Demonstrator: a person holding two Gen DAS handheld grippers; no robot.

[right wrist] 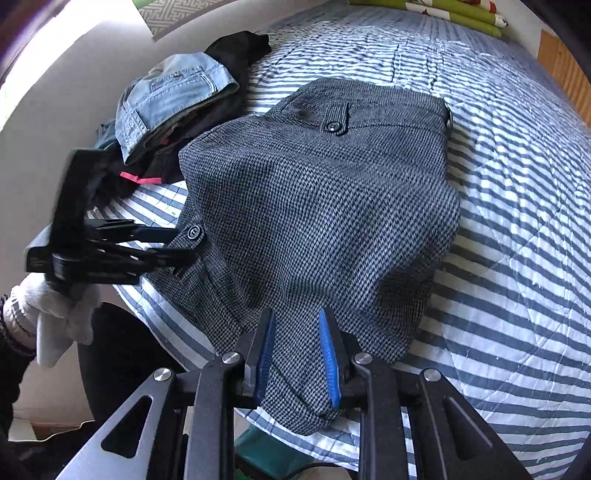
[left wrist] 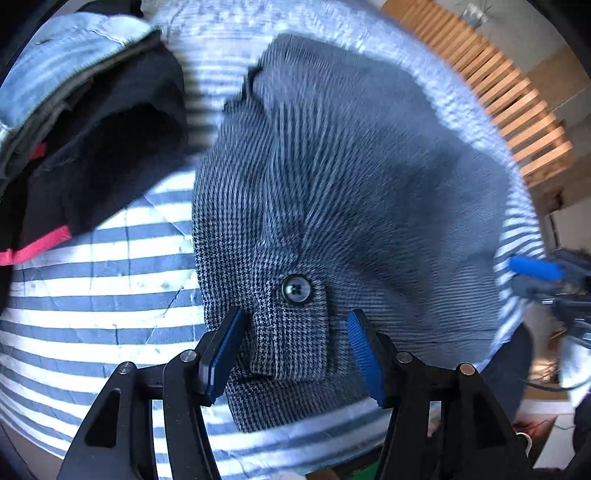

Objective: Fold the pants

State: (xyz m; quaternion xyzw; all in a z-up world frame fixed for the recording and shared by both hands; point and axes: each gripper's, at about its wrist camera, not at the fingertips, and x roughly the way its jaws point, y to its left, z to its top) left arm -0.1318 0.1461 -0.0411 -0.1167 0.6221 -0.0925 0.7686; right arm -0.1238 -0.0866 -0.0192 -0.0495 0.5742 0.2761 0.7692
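Grey houndstooth pants point(left wrist: 332, 184) lie folded on a blue-and-white striped bedspread point(left wrist: 92, 295). My left gripper point(left wrist: 295, 332) is open, its blue pads on either side of a buttoned tab point(left wrist: 295, 289) at the near edge, not pinching it. In the right wrist view, the pants point(right wrist: 314, 206) narrow toward my right gripper point(right wrist: 297, 332). It is shut on a thick fold at the near corner, by the bed's edge. The left gripper point(right wrist: 177, 243), held by a white-gloved hand point(right wrist: 55, 314), points at that button point(right wrist: 194, 232). The right gripper point(left wrist: 535, 269) shows at the far right of the left wrist view.
A pile of other clothes, light jeans on dark garments point(right wrist: 173, 96), sits on the bed's left, next to the pants point(left wrist: 92, 147). Striped bedspread point(right wrist: 517, 258) spreads out to the right. Green cushions point(right wrist: 443, 11) lie at the far end. Wooden slats point(left wrist: 498, 92) stand beyond the bed.
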